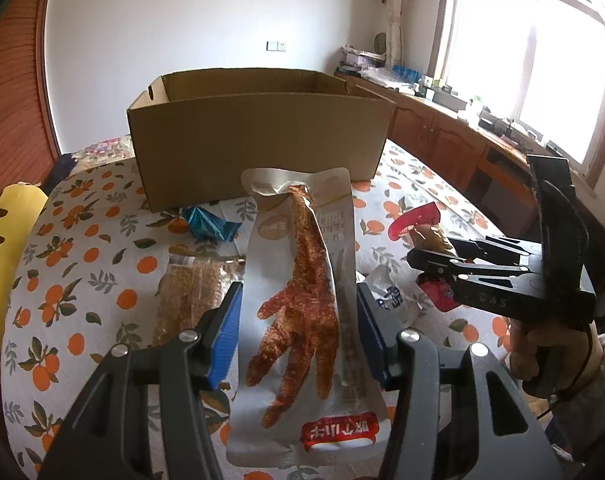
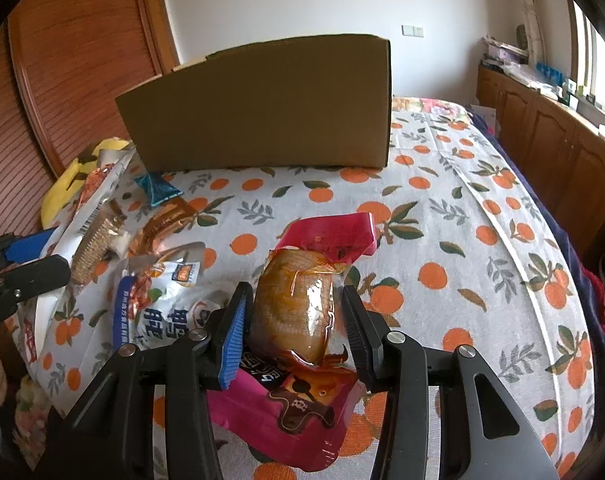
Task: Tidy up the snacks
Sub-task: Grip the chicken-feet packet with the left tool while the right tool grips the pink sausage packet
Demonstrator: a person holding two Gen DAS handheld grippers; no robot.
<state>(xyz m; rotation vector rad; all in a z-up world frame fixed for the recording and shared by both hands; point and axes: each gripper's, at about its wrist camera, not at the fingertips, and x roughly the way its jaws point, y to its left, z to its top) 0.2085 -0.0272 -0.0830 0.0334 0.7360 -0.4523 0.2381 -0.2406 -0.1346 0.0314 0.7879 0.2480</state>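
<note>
Left gripper (image 1: pixel 298 332) clamps a silver chicken-foot pouch (image 1: pixel 298 312) at centre frame, long axis running up toward the cardboard box (image 1: pixel 258 148), red label end nearest the camera; its lettering reads upside down. Right gripper (image 2: pixel 294 332) squeezes a glossy brown snack pack with pink ends (image 2: pixel 302 312), lower centre of its view, lengthwise toward the box; print too small to read.

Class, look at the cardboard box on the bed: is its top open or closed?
Open. The cardboard box has no flaps over its top, and its inner back wall shows above the front rim.
</note>
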